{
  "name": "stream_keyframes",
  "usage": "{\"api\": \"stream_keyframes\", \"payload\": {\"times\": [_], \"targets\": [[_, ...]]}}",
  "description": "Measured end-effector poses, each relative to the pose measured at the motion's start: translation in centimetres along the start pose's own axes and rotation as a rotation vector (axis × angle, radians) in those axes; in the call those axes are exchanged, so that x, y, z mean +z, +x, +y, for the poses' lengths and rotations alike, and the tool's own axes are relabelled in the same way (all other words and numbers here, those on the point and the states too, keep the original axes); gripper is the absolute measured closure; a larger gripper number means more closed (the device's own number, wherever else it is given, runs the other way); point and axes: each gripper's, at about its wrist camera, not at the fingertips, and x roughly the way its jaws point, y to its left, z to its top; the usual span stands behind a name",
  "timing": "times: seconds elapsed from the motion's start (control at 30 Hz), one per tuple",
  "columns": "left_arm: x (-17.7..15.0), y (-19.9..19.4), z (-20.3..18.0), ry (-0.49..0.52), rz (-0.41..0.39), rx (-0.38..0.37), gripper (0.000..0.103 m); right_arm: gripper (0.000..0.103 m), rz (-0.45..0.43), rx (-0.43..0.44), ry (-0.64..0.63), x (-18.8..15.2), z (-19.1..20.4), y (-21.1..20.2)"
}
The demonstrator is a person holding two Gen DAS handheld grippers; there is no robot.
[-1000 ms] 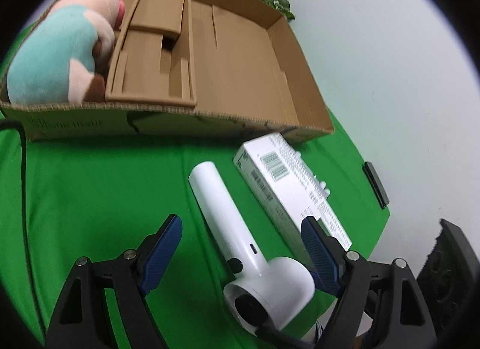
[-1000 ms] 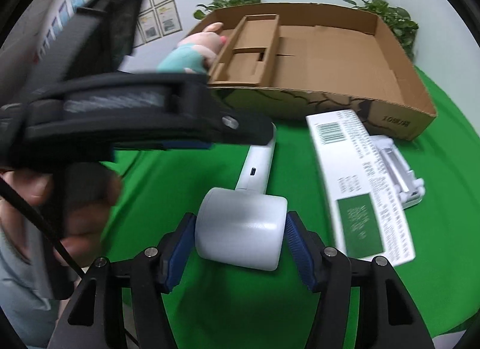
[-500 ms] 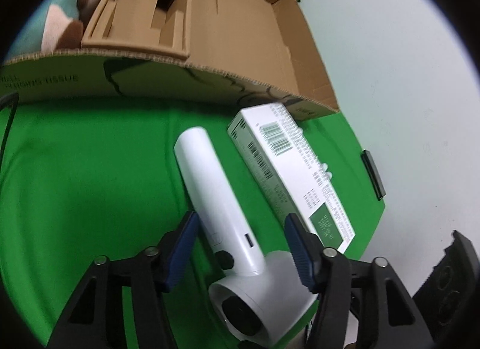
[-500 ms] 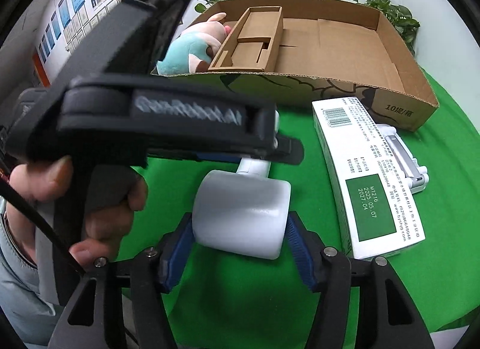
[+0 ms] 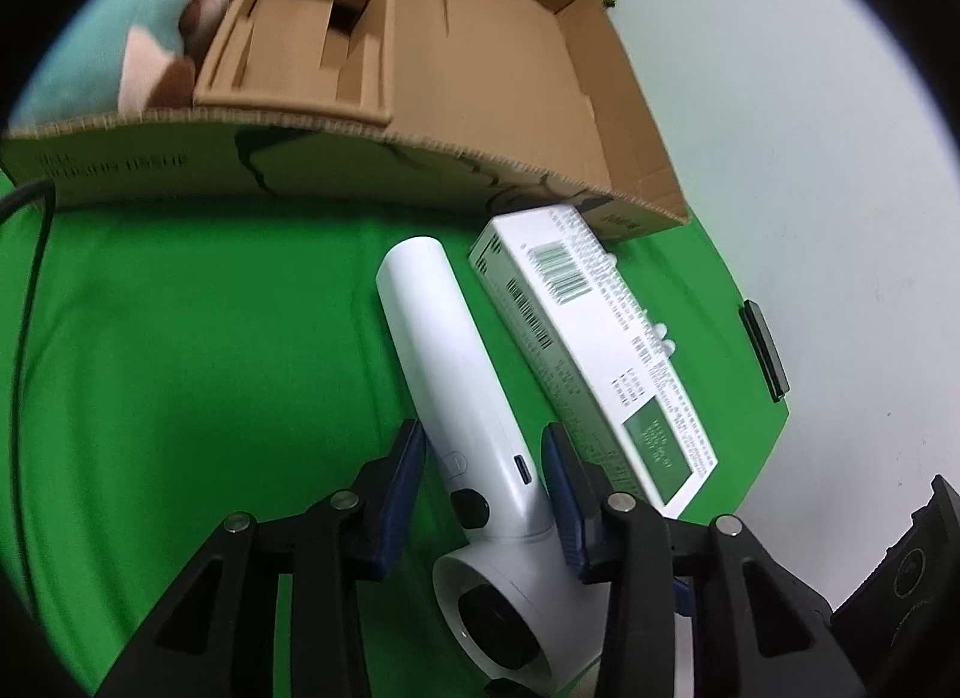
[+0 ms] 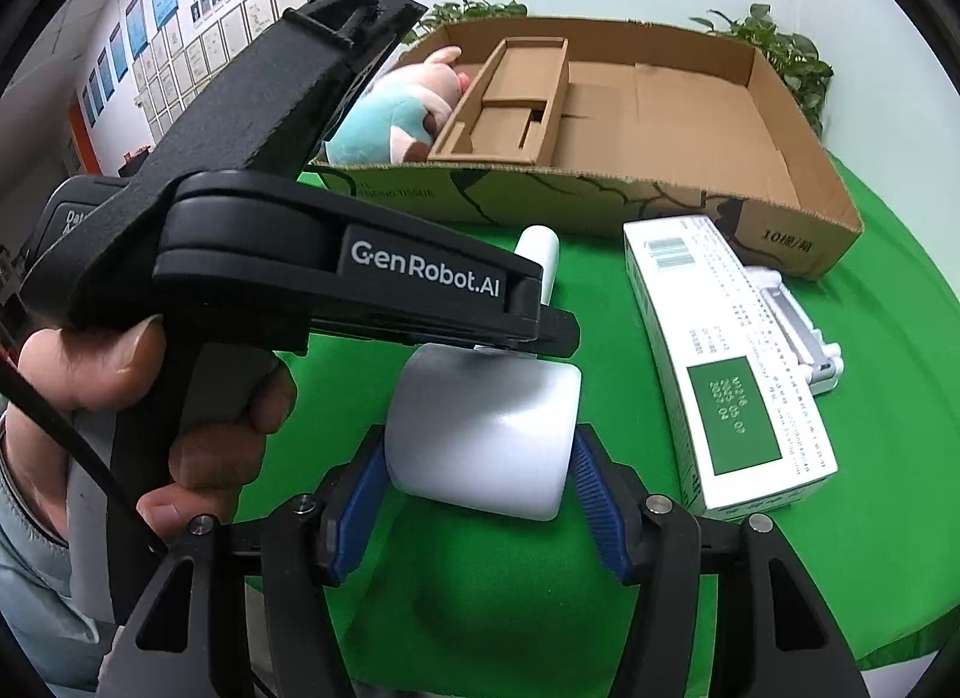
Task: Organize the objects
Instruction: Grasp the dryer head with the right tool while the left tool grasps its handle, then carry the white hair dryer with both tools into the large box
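- The left gripper [image 5: 483,473] has narrowed sharply over the last second: its blue pads, which stood wide on either side of the white hair dryer [image 5: 462,398], now sit close against the handle near its buttons, low in the centre of the left wrist view. Whether both pads already press the plastic I cannot tell; a thin gap seems to show on the left pad.
- The right gripper [image 6: 480,479] is unchanged: its pads hug the two sides of the dryer's round head, bottom centre of the right wrist view, and appear to be holding it.
- The dryer lies on the green cloth [image 5: 192,350], handle pointing toward the upper middle of the frame, just short of the cardboard box [image 5: 624,116].
- The white carton [image 5: 591,350] with barcodes lies just beside the dryer, to its right, its far end near the box's front wall. A small white device [image 6: 798,332] lies on the far side of it.
- Inside the box, at the upper left, a plush toy [image 5: 138,38] rests against a cardboard insert [image 5: 312,44]; the right part of the box floor is bare.
- My reading: with both grippers on the dryer, a two-handed lift into the box's free area is likely next. The smooth, rounded plastic could slip if the handle grip is not firm.
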Motion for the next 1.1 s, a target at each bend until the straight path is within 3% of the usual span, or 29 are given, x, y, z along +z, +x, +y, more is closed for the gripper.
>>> {"api": "stream_keyframes", "payload": {"times": [0.47,0.8,1.1], "targets": [[4.4,-5.5,-3.6,0.098,-0.140,0.031,0.066,0.046,-0.165,-0.032,-0.035,4.5,0.6,-3.7],[12.0,-7.9,-7.0,0.214,-0.229,0.096,0.066,0.046,-0.269,-0.033,-0.057,12.0,-1.2,-4.4],[18.4,-6.9,-8.2,0.263,-0.235,0.138,0.066,0.046,-0.273,-0.003,-0.007,18.9,-4.5,-2.8]]}}
